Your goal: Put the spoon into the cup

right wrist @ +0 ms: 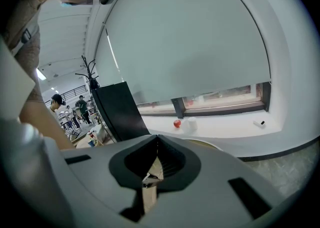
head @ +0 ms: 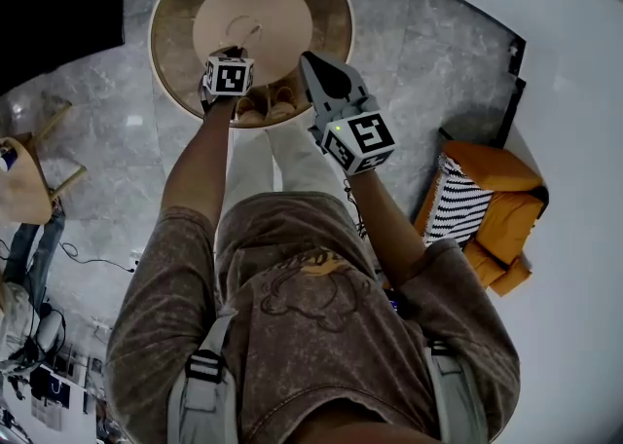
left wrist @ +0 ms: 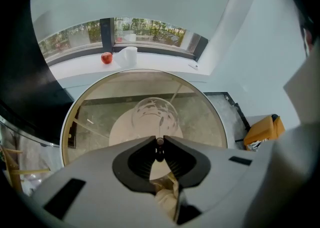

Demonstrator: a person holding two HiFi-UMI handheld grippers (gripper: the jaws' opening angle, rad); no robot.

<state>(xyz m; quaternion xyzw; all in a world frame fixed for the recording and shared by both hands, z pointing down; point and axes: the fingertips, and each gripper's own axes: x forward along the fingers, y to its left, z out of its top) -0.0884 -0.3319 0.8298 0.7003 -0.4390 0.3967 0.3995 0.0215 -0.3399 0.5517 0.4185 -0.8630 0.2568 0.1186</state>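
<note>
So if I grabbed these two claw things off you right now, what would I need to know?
The left claw is shut on a thin handle seen end-on, apparently the spoon, directly over the glass cup.
The right claw is shut, empty, and points off towards the window.
The cup stands upright on the round glass table.
Done: spoon gripped, lined up above the cup.
Left: lower it in, then open the left claw. I cannot tell whether its tip is inside already.

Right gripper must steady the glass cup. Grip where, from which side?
Side wall, low down, jaws across its width, coming in level from the person's right. The glass cup stands upright, round, no handle visible; the left gripper, shut on what looks like the spoon, sits at its near side. The right gripper is shut: open first.
</note>
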